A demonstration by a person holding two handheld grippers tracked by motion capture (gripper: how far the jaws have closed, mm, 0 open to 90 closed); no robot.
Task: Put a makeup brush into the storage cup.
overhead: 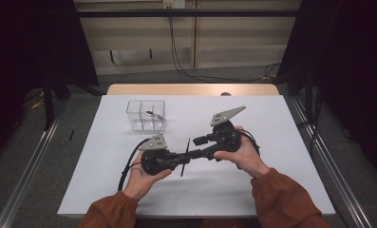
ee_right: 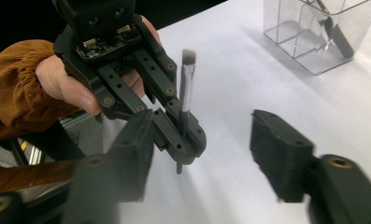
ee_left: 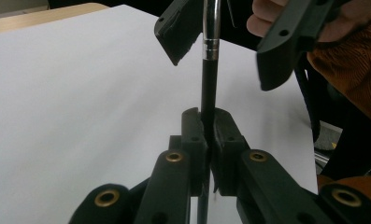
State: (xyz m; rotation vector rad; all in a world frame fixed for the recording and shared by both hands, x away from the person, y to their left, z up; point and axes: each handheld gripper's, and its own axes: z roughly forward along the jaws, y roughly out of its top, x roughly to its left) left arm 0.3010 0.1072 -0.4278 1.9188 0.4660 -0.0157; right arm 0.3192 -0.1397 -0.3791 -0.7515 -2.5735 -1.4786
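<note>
I see bare white table (overhead: 271, 180) all round both hands, well inside its edges. My left gripper (overhead: 180, 158) clamps one thin brush (overhead: 185, 156) mid-handle above the table. My right gripper (overhead: 195, 147) stands released, its jaws either side of the brush. One clear box (overhead: 146, 114) sits behind.

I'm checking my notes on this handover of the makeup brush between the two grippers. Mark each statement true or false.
1. The left gripper is shut on the brush. True.
2. The right gripper clamps the brush. False: its jaws stand apart beside it.
3. The clear container lies tipped on its side. False: it stands upright on the table.
4. The container holds another item. True.
</note>
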